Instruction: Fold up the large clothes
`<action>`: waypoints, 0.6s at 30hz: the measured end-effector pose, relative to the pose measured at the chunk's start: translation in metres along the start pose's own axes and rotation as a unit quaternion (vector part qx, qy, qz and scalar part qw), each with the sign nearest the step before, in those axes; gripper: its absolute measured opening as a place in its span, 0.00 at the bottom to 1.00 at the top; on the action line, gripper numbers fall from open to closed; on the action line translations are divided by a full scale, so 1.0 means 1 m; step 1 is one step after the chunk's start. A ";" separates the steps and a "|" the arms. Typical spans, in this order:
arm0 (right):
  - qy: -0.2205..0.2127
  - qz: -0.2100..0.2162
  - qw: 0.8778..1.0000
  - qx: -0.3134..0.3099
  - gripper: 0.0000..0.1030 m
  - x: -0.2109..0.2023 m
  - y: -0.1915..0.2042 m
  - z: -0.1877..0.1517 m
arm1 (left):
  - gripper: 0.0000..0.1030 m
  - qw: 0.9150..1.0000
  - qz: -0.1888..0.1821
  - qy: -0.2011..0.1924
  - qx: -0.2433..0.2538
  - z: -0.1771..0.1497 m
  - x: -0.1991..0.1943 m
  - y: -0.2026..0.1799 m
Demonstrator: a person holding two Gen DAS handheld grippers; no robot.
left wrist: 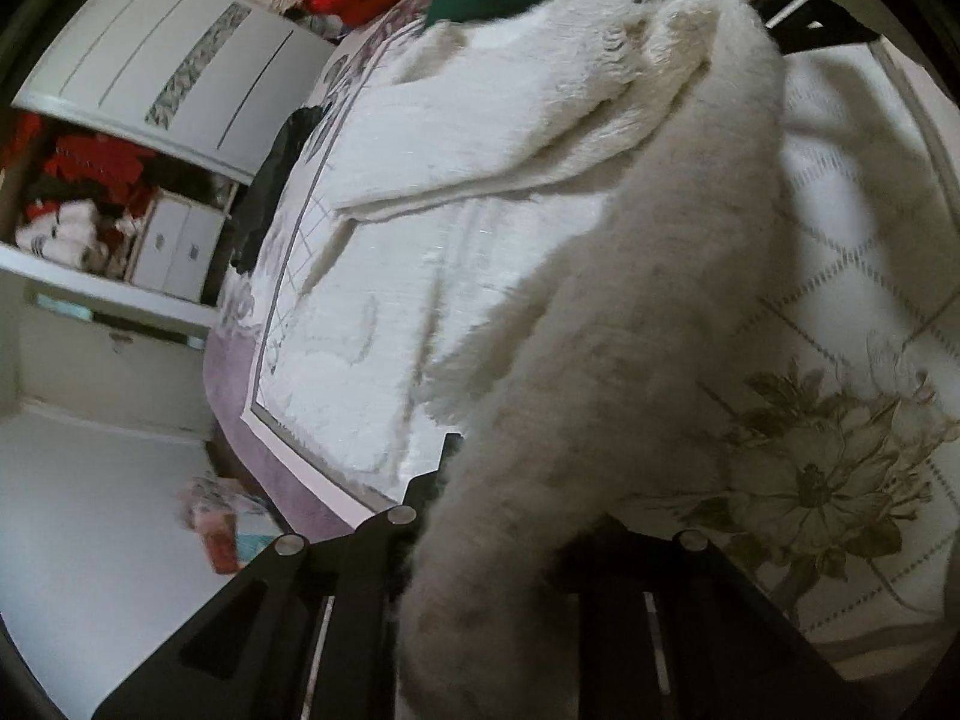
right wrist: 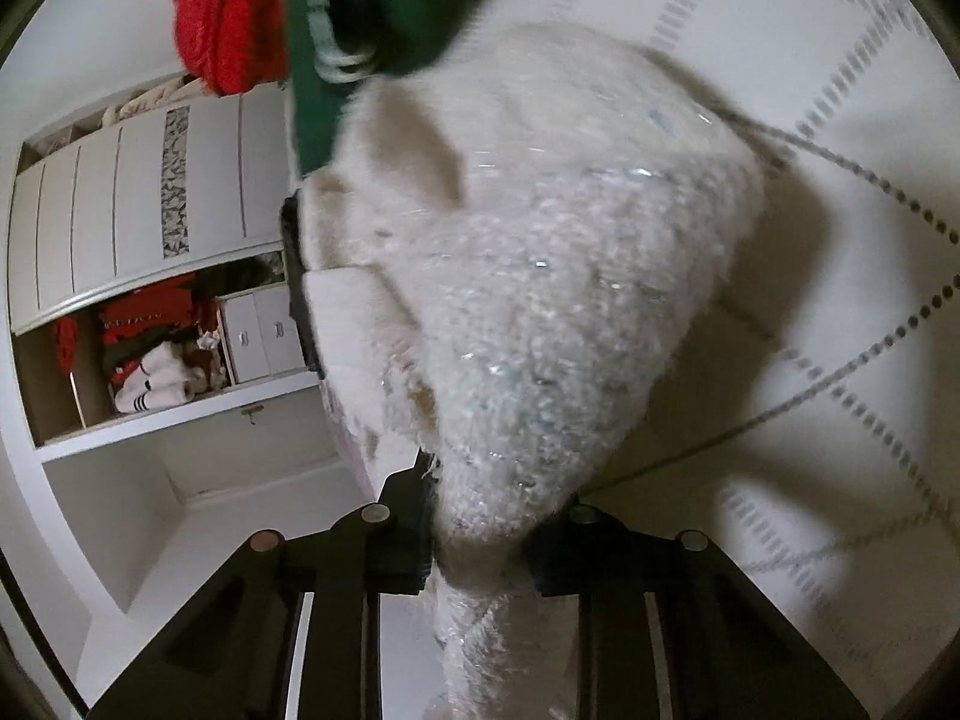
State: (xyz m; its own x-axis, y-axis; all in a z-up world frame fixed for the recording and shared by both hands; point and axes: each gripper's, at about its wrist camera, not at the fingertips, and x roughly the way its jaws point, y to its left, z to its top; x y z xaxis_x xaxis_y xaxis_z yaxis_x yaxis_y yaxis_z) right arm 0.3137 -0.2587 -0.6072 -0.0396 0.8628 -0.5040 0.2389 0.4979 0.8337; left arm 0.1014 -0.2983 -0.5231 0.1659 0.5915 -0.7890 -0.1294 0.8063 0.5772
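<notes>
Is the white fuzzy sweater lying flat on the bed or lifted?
Partly lifted. The white fuzzy sweater is bunched between the fingers of both grippers and rises off the quilted bedspread; its far part still lies on the bed.

A fluffy white knitted sweater [right wrist: 540, 300], rough and fuzzy with glinting silvery threads, fills the centre. Beneath it, toward three o'clock, lies a smooth matt white quilted bedspread [left wrist: 852, 228]. At six o'clock, matt black plastic gripper fingers [right wrist: 408, 546] carry dull metal screw heads. At nine o'clock stand satin-smooth white wardrobe doors [right wrist: 120, 210].
</notes>
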 end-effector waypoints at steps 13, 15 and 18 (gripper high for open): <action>0.002 -0.097 0.991 -0.092 0.22 0.110 0.246 -0.016 | 0.18 0.987 -0.097 0.023 -0.127 0.024 0.087 0.230; 0.000 -0.117 0.988 -0.096 0.22 0.146 0.259 -0.013 | 0.18 0.983 -0.107 0.033 -0.142 0.029 0.128 0.256; 0.006 -0.167 0.980 -0.109 0.20 0.223 0.279 0.001 | 0.19 0.973 -0.150 0.065 -0.162 0.031 0.189 0.274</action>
State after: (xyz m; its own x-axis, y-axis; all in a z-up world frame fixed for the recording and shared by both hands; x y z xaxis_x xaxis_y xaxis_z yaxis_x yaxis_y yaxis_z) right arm 0.3729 0.0725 -0.4873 -0.0913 0.6495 -0.7549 -0.0021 0.7579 0.6524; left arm 0.1276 0.0343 -0.5075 0.1206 0.3077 -0.9438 -0.3996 0.8854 0.2376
